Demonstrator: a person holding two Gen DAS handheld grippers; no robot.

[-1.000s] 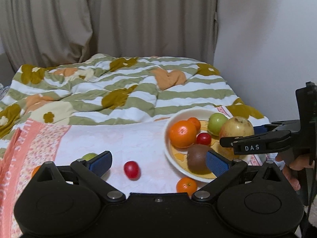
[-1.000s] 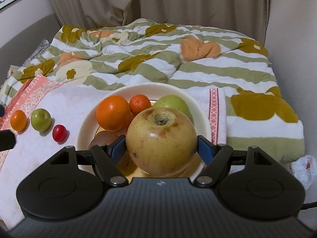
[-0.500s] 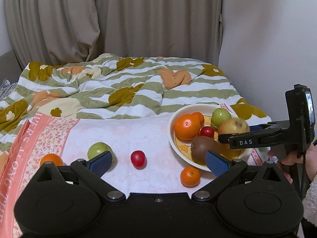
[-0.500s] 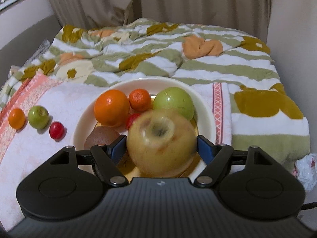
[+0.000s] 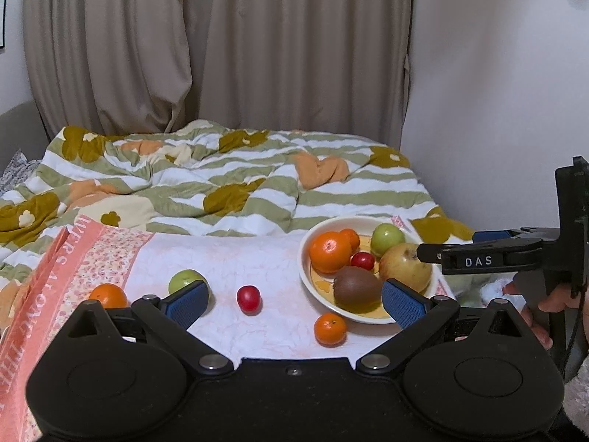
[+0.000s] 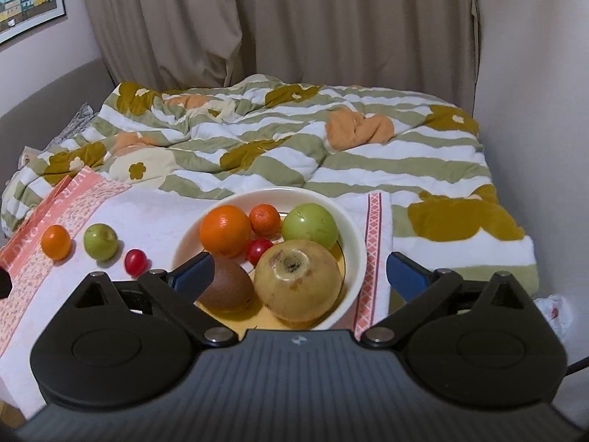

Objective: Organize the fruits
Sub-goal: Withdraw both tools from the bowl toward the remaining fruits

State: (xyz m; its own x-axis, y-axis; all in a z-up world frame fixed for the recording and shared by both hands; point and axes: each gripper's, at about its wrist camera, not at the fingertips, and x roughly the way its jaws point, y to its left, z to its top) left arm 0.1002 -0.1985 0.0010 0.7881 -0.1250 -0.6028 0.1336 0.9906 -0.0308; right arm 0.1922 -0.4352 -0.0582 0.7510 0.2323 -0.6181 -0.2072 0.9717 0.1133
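A round cream bowl [image 6: 355, 232] is sitting on a white towel [image 5: 228, 265] with a pink patterned border, spread over a striped, flowered quilt [image 6: 294, 140] on the bed. The bowl is holding a dull yellow apple [image 6: 298, 281], a fuzzy brown kiwi [image 6: 226, 287], 2 glossy oranges, a green apple and a small red fruit. The right gripper [image 6: 300, 270] is opening wide, its blue pads clear of the yellow apple lying between them; "DAS" is showing on its side. The left gripper [image 5: 294, 296] is hanging wide and empty above a red fruit [image 5: 249, 297] and a small orange [image 5: 330, 328] on the towel.
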